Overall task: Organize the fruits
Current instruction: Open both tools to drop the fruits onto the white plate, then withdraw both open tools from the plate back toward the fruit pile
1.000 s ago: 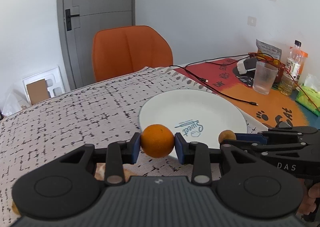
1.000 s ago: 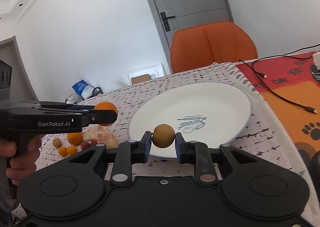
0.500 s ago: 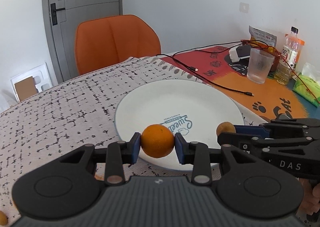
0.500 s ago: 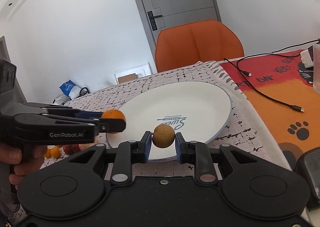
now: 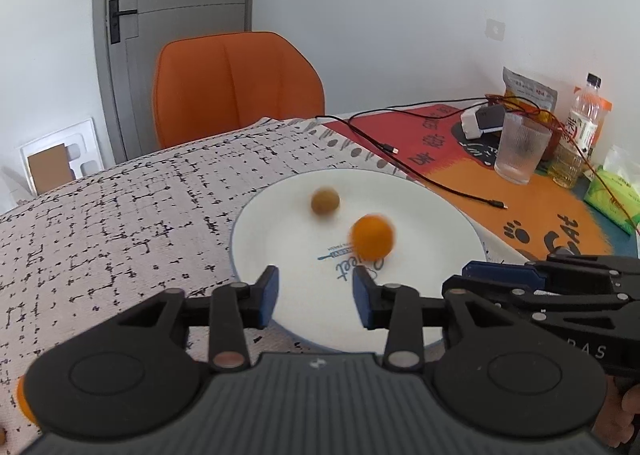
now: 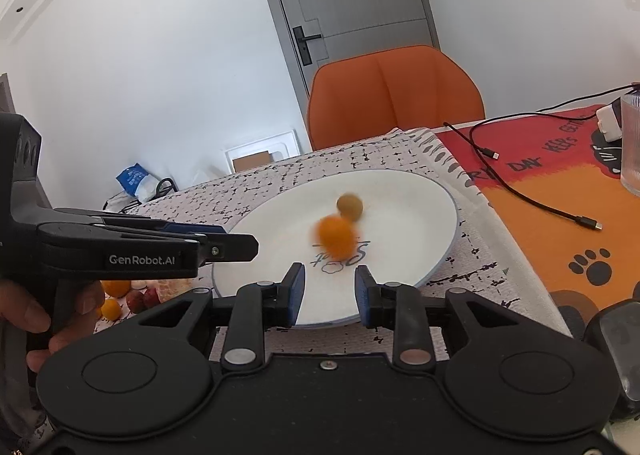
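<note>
A white plate (image 5: 420,211) (image 6: 416,195) lies on the patterned cloth. On it are an orange (image 5: 372,237) (image 6: 335,237), blurred with motion, and a small brown round fruit (image 5: 325,202) (image 6: 349,207) just beyond it. My left gripper (image 5: 315,297) is open and empty over the plate's near rim. My right gripper (image 6: 330,295) is open and empty at the plate's near rim. In the right wrist view the left gripper's fingers (image 6: 224,245) reach in from the left.
Several small fruits (image 6: 132,295) lie on the cloth left of the plate. A glass (image 5: 520,149), a bottle (image 5: 584,123), a snack bag (image 5: 528,89) and black cables (image 5: 420,167) sit on the orange mat to the right. An orange chair (image 5: 236,87) stands behind the table.
Both grippers have opened. The orange has left my left gripper and the brown fruit my right gripper; both now lie on the plate, the orange still moving.
</note>
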